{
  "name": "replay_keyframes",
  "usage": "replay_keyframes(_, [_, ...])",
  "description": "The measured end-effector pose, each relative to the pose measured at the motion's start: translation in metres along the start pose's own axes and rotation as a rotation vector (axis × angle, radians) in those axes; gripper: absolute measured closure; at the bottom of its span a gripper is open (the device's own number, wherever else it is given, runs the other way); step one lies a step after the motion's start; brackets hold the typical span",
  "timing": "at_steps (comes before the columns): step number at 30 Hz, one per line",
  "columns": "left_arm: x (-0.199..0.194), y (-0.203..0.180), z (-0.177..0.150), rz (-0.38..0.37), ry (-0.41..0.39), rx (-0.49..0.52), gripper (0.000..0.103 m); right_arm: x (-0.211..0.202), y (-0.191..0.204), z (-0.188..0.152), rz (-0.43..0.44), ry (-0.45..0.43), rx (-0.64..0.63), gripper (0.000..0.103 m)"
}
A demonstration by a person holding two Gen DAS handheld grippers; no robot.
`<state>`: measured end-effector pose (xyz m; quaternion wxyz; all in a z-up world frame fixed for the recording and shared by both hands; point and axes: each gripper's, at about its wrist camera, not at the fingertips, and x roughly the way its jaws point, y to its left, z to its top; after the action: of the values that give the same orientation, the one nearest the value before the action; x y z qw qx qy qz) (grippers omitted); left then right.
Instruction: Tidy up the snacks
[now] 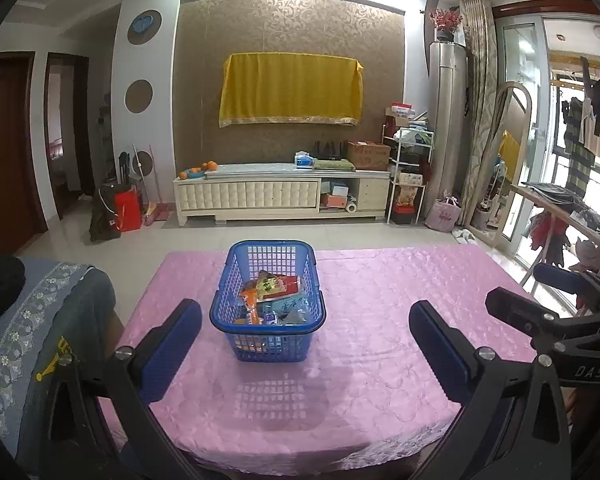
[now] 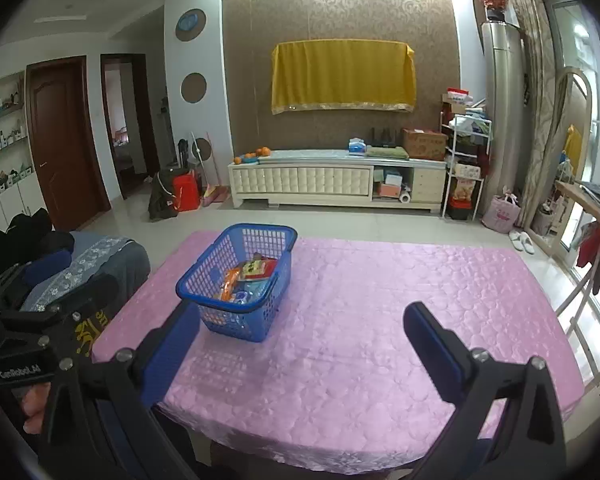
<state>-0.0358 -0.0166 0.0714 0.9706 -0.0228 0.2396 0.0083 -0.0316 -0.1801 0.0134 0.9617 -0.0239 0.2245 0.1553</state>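
A blue plastic basket (image 1: 268, 344) stands on the pink-clothed table (image 1: 380, 360), holding several snack packets (image 1: 274, 294) in orange, red and blue wrappers. My left gripper (image 1: 306, 316) is open, its blue pads spread wide at either side of the basket's near end, above the table and short of it. In the right wrist view the same basket (image 2: 236, 320) sits left of centre with the snack packets (image 2: 248, 280) inside. My right gripper (image 2: 302, 320) is open and empty, its left pad just beside the basket's near corner.
A chair draped with a blue-grey cloth (image 1: 40, 320) stands at the table's left edge. The other gripper's body (image 1: 560, 328) hovers at the right. Beyond the table are tiled floor, a white TV cabinet (image 1: 280, 196) and a drying rack (image 1: 572, 224) by the window.
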Motion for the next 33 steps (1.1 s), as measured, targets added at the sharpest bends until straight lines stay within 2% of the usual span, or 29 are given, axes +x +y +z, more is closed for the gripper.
replay_keyframes(33, [-0.0012, 0.0053, -0.0032, -0.020, 0.020, -0.050, 0.000, -0.0024, 0.0037, -0.0001, -0.009, 0.007, 0.011, 0.000])
